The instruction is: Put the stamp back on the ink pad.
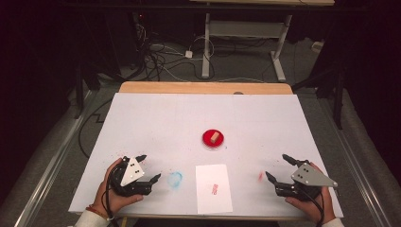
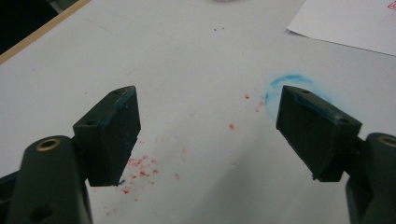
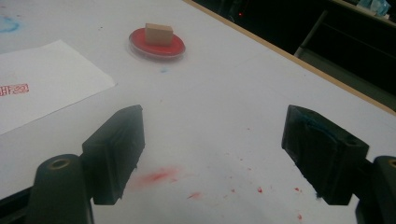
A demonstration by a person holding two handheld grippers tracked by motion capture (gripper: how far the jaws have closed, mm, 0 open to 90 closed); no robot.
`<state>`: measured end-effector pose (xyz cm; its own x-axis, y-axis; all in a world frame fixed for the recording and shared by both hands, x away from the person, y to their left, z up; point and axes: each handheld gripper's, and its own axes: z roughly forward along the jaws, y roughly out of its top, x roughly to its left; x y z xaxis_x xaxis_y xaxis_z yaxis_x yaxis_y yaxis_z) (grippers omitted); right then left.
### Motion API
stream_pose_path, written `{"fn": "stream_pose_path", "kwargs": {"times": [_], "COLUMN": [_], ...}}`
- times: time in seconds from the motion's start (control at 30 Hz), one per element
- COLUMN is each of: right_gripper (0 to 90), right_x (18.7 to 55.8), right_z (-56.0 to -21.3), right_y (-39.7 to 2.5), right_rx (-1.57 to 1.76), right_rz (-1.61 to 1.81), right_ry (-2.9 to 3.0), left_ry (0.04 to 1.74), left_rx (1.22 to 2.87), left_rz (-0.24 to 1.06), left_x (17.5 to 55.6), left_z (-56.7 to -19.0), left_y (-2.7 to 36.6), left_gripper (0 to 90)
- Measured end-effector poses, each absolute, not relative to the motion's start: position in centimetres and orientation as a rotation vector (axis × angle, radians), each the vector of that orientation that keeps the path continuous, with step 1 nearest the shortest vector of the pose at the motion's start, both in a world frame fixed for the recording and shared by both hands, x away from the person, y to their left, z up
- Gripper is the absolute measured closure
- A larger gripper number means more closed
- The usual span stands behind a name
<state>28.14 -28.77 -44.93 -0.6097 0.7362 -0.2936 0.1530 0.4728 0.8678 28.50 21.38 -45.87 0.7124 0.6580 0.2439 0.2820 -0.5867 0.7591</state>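
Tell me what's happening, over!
Left gripper and right gripper open, empty. Stamp sits on red pad, paper nearby. Nothing between.

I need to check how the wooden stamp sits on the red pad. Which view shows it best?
The right gripper view: the wooden stamp is close, lying on the red ink pad. The high view shows it small and from above. The left gripper view gives nothing clear of it.

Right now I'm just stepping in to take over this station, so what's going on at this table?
A person holds the left gripper and the right gripper low over the white table, jaws of both open and empty. A small tan wooden stamp block sits on the round red ink pad at mid-table. A white paper sheet near the front edge already bears a red stamp mark. Neither gripper touches anything.
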Motion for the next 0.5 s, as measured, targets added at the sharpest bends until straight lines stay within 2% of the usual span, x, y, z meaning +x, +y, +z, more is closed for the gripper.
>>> {"fn": "stream_pose_path", "kwargs": {"times": [0.5], "right_gripper": [21.2], "right_x": [28.10], "right_z": [-44.84], "right_y": [-29.12], "right_rx": [0.750], "right_rz": [1.122], "right_ry": [2.038], "left_ry": [0.717], "left_rx": [2.185], "left_rz": [0.665], "left_x": [28.78], "left_z": [-45.86], "left_y": [21.28], "left_gripper": [21.1]}}
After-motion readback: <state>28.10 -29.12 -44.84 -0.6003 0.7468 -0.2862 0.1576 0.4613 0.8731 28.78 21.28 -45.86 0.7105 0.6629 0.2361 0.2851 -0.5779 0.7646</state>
